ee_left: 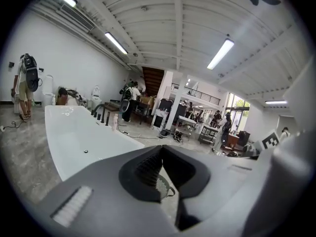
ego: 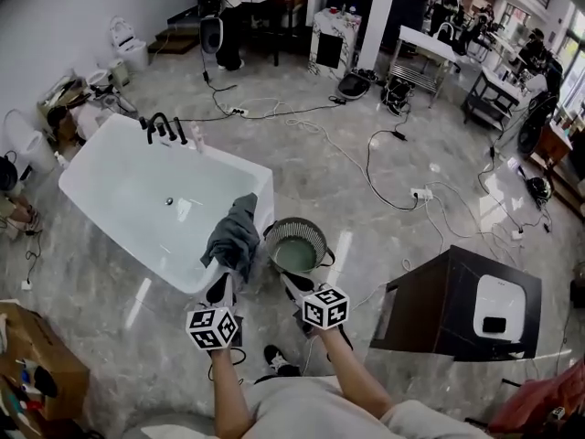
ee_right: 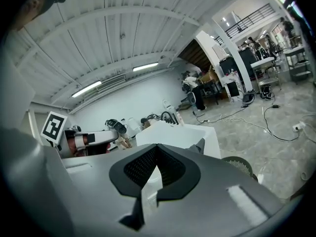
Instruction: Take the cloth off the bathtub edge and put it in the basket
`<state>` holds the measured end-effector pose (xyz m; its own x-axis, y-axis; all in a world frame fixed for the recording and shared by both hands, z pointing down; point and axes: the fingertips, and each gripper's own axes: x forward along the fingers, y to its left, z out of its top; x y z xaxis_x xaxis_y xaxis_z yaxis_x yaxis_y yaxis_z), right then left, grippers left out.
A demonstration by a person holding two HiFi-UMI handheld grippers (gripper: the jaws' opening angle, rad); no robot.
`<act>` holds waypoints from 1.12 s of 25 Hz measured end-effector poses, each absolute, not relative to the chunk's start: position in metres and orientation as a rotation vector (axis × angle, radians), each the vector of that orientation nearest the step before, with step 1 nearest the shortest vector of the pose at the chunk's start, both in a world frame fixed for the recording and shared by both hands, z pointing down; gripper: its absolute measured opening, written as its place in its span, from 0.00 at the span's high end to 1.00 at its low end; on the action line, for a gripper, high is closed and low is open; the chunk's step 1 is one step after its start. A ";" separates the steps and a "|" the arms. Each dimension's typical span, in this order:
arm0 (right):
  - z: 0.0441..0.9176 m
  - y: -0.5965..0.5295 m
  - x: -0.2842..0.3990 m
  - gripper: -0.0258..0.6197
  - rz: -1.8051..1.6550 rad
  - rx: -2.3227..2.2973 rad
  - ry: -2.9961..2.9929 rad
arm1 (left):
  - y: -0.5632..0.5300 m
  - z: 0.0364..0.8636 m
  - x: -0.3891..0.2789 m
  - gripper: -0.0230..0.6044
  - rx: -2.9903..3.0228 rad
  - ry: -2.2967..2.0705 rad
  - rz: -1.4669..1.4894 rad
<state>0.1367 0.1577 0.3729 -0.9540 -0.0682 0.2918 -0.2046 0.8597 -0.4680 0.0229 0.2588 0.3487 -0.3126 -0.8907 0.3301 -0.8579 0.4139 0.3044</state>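
A grey cloth (ego: 236, 234) hangs over the near right corner of the white bathtub (ego: 119, 190). Just to its right on the floor stands a round wire basket (ego: 297, 243). My left gripper (ego: 219, 290) sits below the cloth, jaws shut and empty. My right gripper (ego: 292, 283) is below the basket, also shut with nothing in it. In the left gripper view the closed jaws (ee_left: 160, 148) frame a bit of the basket (ee_left: 163, 186), with the tub (ee_left: 79, 137) at left. The right gripper view shows shut jaws (ee_right: 157, 146), the cloth (ee_right: 199, 145) on the tub (ee_right: 173, 132) and the basket (ee_right: 240, 166).
A dark cabinet (ego: 439, 305) with a white appliance stands at the right. Black taps (ego: 164, 128) rise from the tub's far end. Cables (ego: 366, 163) trail over the marble floor. A cardboard box (ego: 37, 364) sits at lower left. People and benches fill the far room.
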 end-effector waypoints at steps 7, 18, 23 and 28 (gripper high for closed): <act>0.363 0.165 0.107 0.96 0.785 0.215 -2.845 | 0.283 0.355 -0.044 0.87 1.381 -2.272 -0.213; 0.385 0.160 0.077 0.96 0.723 0.217 -2.833 | 0.306 0.384 -0.072 0.87 1.288 -2.278 -0.261; 0.408 0.149 0.044 0.96 0.722 0.184 -2.806 | 0.295 0.402 -0.097 0.87 1.309 -2.269 -0.293; 0.422 0.117 0.020 0.96 0.687 0.277 -2.803 | 0.277 0.414 -0.127 0.87 1.308 -2.253 -0.226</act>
<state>0.0196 0.1175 0.4215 -0.9529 -0.1250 0.2762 -0.2386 0.8713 -0.4288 -0.1273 0.2768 0.4142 -0.3981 -0.8469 0.3524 -0.7602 0.5196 0.3899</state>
